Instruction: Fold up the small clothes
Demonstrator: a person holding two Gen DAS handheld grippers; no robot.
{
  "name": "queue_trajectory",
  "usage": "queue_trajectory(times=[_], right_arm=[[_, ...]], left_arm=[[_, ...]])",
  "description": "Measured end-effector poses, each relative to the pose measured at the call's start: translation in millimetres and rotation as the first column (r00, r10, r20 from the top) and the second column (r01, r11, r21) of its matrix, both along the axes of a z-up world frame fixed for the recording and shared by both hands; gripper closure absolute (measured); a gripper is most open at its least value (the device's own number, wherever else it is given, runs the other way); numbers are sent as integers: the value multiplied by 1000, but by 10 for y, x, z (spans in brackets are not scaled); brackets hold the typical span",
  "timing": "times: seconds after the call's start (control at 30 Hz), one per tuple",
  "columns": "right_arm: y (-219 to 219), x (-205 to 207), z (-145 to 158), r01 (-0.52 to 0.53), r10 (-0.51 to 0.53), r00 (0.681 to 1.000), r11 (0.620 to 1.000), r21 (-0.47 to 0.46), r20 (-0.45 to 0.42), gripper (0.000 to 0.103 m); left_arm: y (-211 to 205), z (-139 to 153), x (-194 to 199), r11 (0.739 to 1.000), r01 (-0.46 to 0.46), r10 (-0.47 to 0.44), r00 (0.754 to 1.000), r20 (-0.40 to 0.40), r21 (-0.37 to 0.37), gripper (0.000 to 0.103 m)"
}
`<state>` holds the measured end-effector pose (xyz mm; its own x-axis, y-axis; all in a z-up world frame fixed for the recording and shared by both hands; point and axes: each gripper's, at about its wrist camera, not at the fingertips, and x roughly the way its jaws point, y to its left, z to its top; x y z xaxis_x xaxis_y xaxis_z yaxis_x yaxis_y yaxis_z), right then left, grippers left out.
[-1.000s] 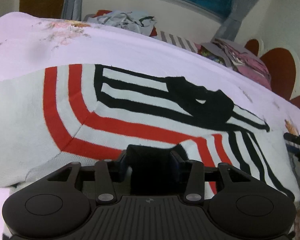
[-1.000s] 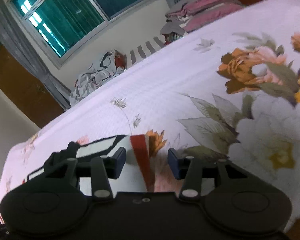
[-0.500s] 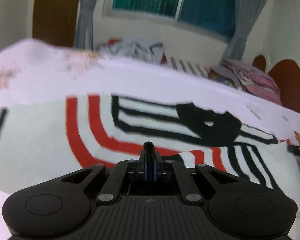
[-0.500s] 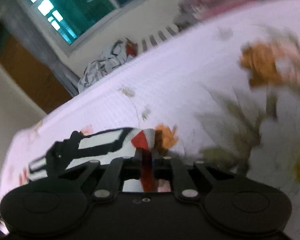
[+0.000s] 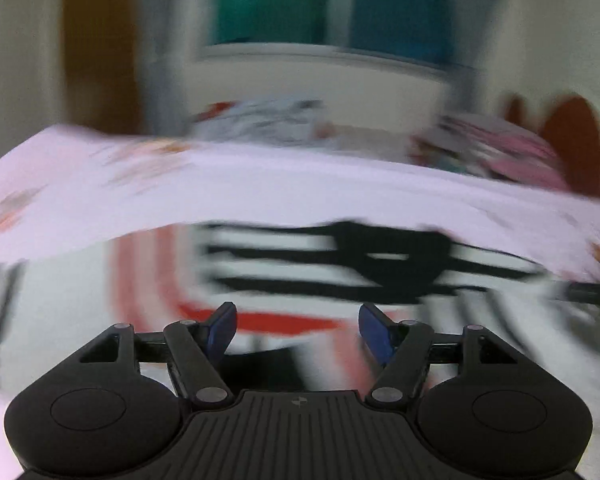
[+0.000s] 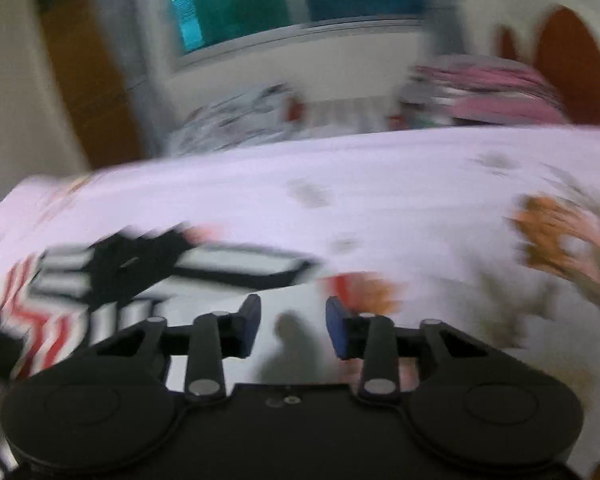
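- The left tool [image 5: 298, 330] has its blue-padded jaws spread apart with nothing pinched; they have just been opening, and only the garment's cloth lies below the gap.
- The white knitted garment with red and black stripes [image 5: 284, 280] lies flat on the bed, just beyond the left tool's fingertips, spreading from the near left to the right of that view.
- A solid black patch of the garment [image 5: 396, 264] sits right of centre, toward the garment's far edge.
- The right tool [image 6: 293, 326] also stands with its jaws parted, a narrower gap than the left one's; they have just been opening, and no cloth is gripped between the blue pads [image 6: 335, 332].
- In the right wrist view the garment's near white edge lies under and just beyond the jaws, while its striped part stretches away to the left.
- The pale lilac bedsheet with orange flower print [image 6: 400, 184] covers the bed around the garment; a large orange bloom [image 6: 556, 228] shows at the right.
- At the far side of the bed lie a heap of crumpled pale clothes [image 5: 268, 120] and, farther right, a stack of pink folded fabric [image 6: 492, 88].
- Both views are heavily blurred, so fine detail of the cloth cannot be made out.
- A teal window [image 5: 332, 4] fills the far wall.
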<state>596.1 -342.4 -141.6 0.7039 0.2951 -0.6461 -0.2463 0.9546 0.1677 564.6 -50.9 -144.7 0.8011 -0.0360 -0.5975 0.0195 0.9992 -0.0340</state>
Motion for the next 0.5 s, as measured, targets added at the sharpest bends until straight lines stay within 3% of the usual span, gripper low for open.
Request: queue_trajectory(times=[0.1,0.2,0.27,0.33,0.43,0.5], right_arm=[[276,81,-74,-64,64,998,998,-25,-21,77],[144,155,-97,48,-50,999,992,-118,-15,84],[-145,227,-110,159,-167,985,974,-159,-37,85],[-348,243,-67,135,-143,986,986,-94,-88,87],[-344,113,56,109,-118,990,988,-114,-77,86],[-331,-82,141,96,-101,992,993,-70,-79,94]], left_arm=[[-527,-89,211,990,139,-137,988,-72,18,37],[-629,-315,397,985,140,-124,981,-149,105,37],[-422,-364,407,991,110,-98,985,-142,82,36],[-307,-350,399,991,112,-100,984,-146,72,36],[-362,-215,315,992,99,-89,988,-130,77,37],[-511,-87,154,990,139,-137,987,-89,26,37]])
